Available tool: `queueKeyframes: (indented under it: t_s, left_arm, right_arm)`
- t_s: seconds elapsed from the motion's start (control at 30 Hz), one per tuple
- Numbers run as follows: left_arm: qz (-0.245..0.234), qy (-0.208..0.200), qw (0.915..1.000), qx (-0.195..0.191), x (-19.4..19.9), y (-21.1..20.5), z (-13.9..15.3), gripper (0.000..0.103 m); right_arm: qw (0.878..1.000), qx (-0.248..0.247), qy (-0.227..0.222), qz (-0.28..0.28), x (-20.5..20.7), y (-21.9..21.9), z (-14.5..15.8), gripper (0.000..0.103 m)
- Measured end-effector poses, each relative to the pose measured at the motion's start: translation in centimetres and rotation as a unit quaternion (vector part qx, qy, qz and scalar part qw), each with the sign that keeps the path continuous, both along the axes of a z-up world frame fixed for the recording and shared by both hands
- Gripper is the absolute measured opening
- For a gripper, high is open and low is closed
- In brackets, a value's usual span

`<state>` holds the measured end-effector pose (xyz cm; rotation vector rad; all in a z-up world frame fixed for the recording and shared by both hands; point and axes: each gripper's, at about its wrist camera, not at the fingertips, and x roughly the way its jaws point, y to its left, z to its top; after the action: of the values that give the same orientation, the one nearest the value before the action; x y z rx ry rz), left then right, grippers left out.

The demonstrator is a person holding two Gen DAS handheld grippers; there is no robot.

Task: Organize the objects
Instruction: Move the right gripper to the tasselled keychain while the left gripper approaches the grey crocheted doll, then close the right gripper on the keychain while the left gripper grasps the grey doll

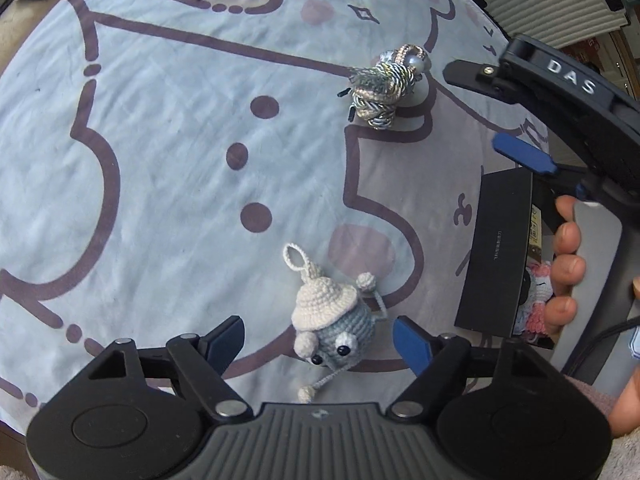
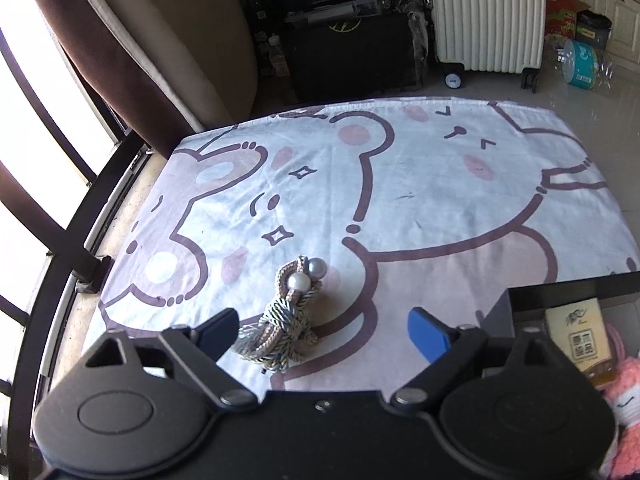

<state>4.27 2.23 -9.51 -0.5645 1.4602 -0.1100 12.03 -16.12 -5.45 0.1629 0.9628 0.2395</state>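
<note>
Two grippers, two toys, one black box waiting at right.

Left gripper (image 1: pixel 320 338), jaws wide, straddles the crochet toy (image 1: pixel 334 316), tilted on the blanket (image 1: pixel 160 160); right gripper (image 2: pixel 322 330), jaws wide, frames the cord bundle (image 2: pixel 286 320), left of centre; box (image 2: pixel 560 292) nearer the right.

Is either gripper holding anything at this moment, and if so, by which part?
Nothing is held. The left gripper is open around the crocheted mouse toy, not touching it. The right gripper is open, with the braided cord bundle lying between its fingers.
</note>
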Motion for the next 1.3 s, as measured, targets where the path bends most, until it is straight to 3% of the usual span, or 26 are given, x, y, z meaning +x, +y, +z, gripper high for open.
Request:
queueKeyframes:
  t_s: [0.2, 0.4, 0.6, 0.67, 0.73, 0.9, 1.3]
  left_arm:
    - [0.019, 0.009, 0.9993, -0.032, -0.2, -0.8, -0.7, 0.074]
    - [0.023, 0.016, 0.9988, -0.04, -0.2, -1.4, -1.8, 0.064]
    - [0.013, 0.009, 0.9996, -0.025, 0.1, -1.8, -1.9, 0.049]
    - [0.008, 0.006, 0.9997, -0.021, 0.2, -1.9, -1.9, 0.049]
    - [-0.003, -0.002, 0.9999, -0.016, 0.2, -2.1, -1.7, 0.049]
    - [-0.02, -0.024, 0.9995, 0.004, 0.5, -2.6, -0.8, 0.046]
    - [-0.034, -0.06, 0.9944, 0.08, 0.6, -2.0, 0.9, 0.046]
  right_arm:
    - [0.996, 0.064, 0.063, -0.022, 1.5, 0.6, -2.2, 0.056]
    - [0.984, 0.123, 0.12, -0.04, 2.9, 0.3, -4.0, 0.054]
    - [0.98, 0.124, 0.153, -0.034, 3.7, 1.0, -5.5, 0.052]
    - [0.977, 0.129, 0.169, -0.031, 3.8, 1.3, -6.2, 0.05]
    - [0.974, 0.134, 0.182, -0.027, 3.8, 1.5, -6.9, 0.036]
    - [0.981, 0.122, 0.151, -0.006, 3.1, 1.3, -5.9, 0.025]
    - [0.992, 0.063, 0.107, 0.032, -1.3, -2.2, -2.7, 0.02]
